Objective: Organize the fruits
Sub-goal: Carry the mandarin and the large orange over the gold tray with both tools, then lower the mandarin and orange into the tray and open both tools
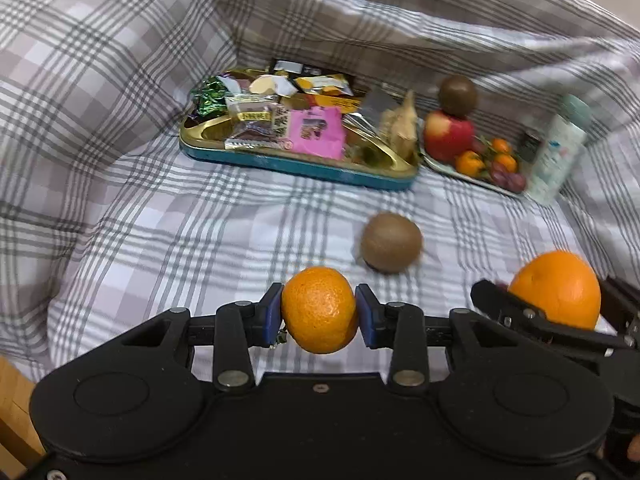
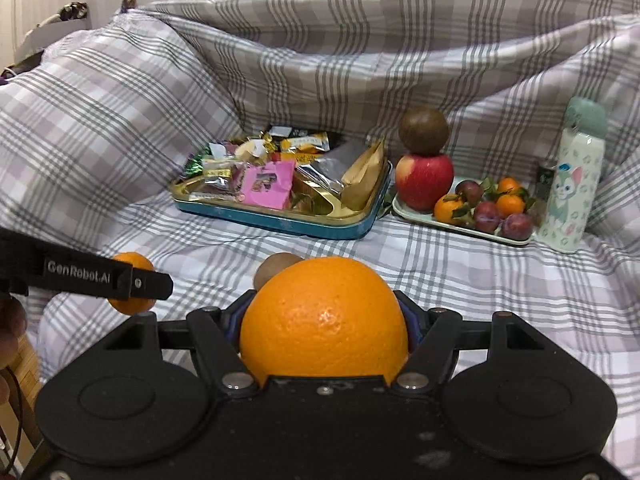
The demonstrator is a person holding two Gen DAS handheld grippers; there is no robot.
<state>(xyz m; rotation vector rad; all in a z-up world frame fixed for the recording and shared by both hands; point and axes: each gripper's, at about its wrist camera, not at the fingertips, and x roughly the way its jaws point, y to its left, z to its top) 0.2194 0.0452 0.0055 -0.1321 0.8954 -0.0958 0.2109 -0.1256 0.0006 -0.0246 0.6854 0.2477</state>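
1. Fruits are split between the bed and a pale tray at the back right, which holds a red apple with a brown kiwi balanced on top, plus small tangerines and dark plums.
2. The left gripper is clamped on a small mandarin, blue pads pressing both sides.
3. The right gripper is closed around a large orange, held just right of the left one.
4. A loose kiwi lies on the checked bedsheet, just ahead of the mandarin.
5. A snack-filled tin sits left of the tray; a patterned bottle stands upright to the tray's right.
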